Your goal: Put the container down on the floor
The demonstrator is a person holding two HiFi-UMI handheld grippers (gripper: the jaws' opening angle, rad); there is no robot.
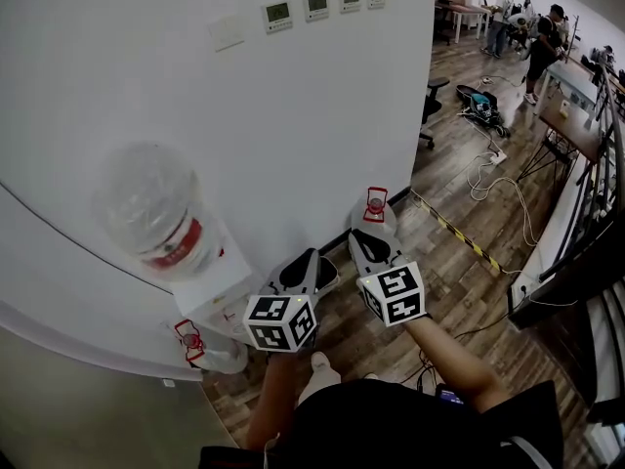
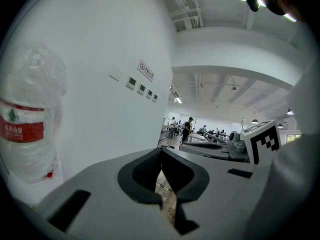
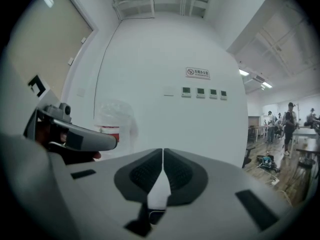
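The container is a large clear water bottle point(image 1: 151, 208) with a red label, standing neck down on a white dispenser point(image 1: 210, 296) against the curved white wall. It also shows at the far left of the left gripper view as the bottle point(image 2: 27, 119), and beyond the jaws in the right gripper view as the bottle point(image 3: 112, 121). My left gripper point(image 1: 317, 267) is right of the dispenser, apart from the bottle, shut and empty point(image 2: 161, 154). My right gripper point(image 1: 376, 208) is beside it, pointing at the wall, also shut with nothing in it point(image 3: 163, 151).
Several small control panels point(image 1: 312, 8) are mounted on the white wall. To the right, the wooden floor point(image 1: 459, 262) carries loose cables point(image 1: 493, 179), a yellow-black tape strip point(image 1: 459, 234) and a black chair point(image 1: 432, 106). Desks and several people point(image 1: 537, 42) are far back right.
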